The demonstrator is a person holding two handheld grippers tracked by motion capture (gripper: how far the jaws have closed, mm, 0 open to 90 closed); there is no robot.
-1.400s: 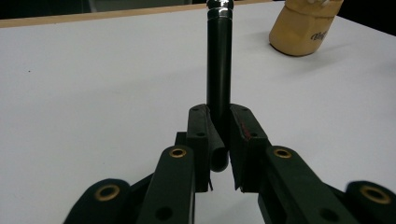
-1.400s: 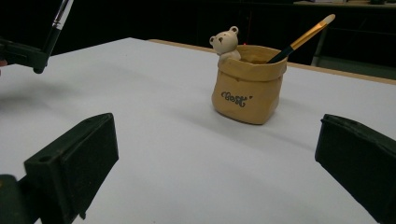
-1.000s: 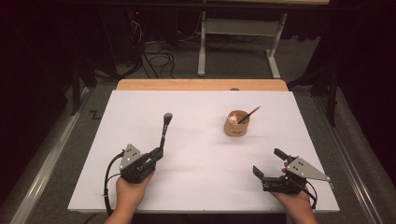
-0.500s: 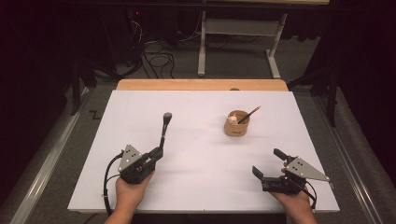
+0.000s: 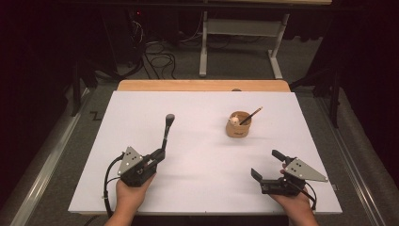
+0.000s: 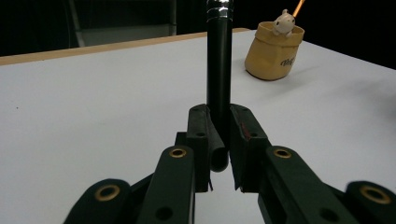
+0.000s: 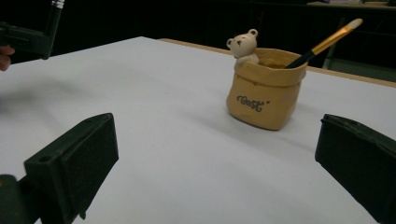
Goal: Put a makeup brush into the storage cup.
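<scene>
My left gripper (image 5: 160, 153) (image 6: 219, 140) is shut on the lower end of a black handle (image 5: 166, 132) (image 6: 218, 70) with a silver band near its top. The handle points away from me over the white table. A tan sack-shaped pot (image 5: 238, 126) (image 7: 264, 95) (image 6: 274, 51) stands at centre right, with a small bear figure (image 7: 243, 44) on its rim. A gold-and-black brush (image 5: 251, 115) (image 7: 322, 44) leans in it. Near the front right corner my right gripper (image 5: 267, 164) (image 7: 219, 158) stands open, aimed at the pot, nothing between its jaws.
The white table top (image 5: 202, 99) has a wooden strip (image 5: 202, 85) along its far edge. Beyond it stand a metal frame (image 5: 240, 42) and loose cables (image 5: 155, 52) on the dark floor. In the right gripper view my left gripper (image 7: 28, 39) shows at the far left.
</scene>
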